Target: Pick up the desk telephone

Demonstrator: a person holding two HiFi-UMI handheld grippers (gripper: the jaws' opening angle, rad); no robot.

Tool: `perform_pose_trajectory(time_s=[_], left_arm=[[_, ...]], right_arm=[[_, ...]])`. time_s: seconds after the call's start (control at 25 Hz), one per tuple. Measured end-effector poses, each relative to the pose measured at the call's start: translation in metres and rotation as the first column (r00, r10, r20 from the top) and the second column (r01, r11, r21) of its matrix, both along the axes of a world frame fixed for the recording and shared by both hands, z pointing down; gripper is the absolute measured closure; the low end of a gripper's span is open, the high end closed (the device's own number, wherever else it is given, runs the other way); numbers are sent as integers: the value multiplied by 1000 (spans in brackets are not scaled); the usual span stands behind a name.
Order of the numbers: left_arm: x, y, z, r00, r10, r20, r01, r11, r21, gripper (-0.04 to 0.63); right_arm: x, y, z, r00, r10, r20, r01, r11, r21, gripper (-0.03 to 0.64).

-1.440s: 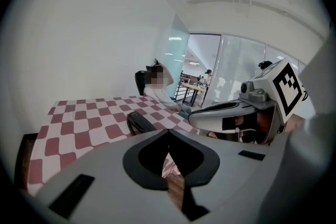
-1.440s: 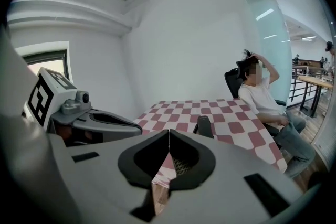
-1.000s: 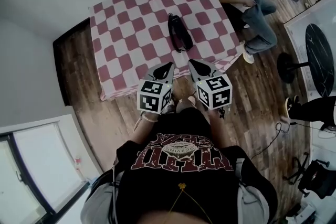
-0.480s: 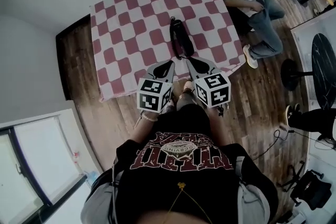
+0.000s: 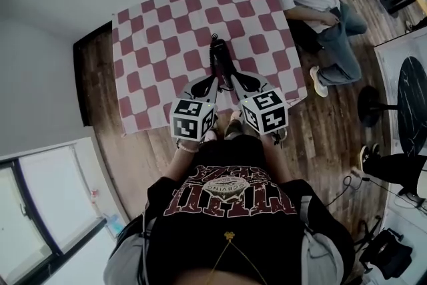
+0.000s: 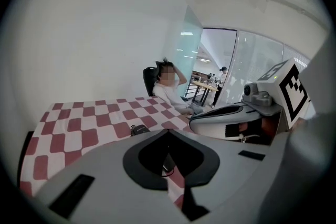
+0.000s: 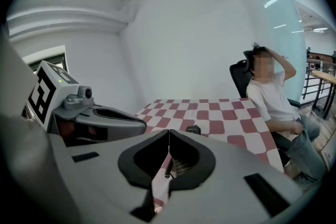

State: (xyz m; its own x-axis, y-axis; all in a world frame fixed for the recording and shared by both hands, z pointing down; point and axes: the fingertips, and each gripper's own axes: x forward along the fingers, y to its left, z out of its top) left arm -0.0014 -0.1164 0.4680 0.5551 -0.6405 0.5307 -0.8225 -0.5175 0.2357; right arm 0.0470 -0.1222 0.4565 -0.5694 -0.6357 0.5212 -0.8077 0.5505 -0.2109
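A: Left gripper (image 6: 168,132), right gripper (image 7: 168,131): jaws?
B: Both clenched, empty.
A: Black plastic desk telephone (image 5: 221,61)?
B: Just beyond both tips, lying on the red-and-white checked tablecloth (image 5: 153,43). The grippers sit side by side, probably to flank it.

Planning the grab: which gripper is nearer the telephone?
Right, narrowly: the right gripper reaches over the near end of the telephone; the left gripper sits just beside it.
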Motion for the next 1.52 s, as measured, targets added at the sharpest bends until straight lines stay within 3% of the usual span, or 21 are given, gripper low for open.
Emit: perform_pose_trajectory(time_s=[0.88,1.52], left_arm=[[18,-32,17,994,-106,18,106,994,-33,595],[2,-80,16,999,46,19,-45,998,-46,595]], right_arm=[[16,-34,21,991,-134,-20,133,990,-34,597],[-6,-74,21,999,-14,-30,13,999,-50,597]])
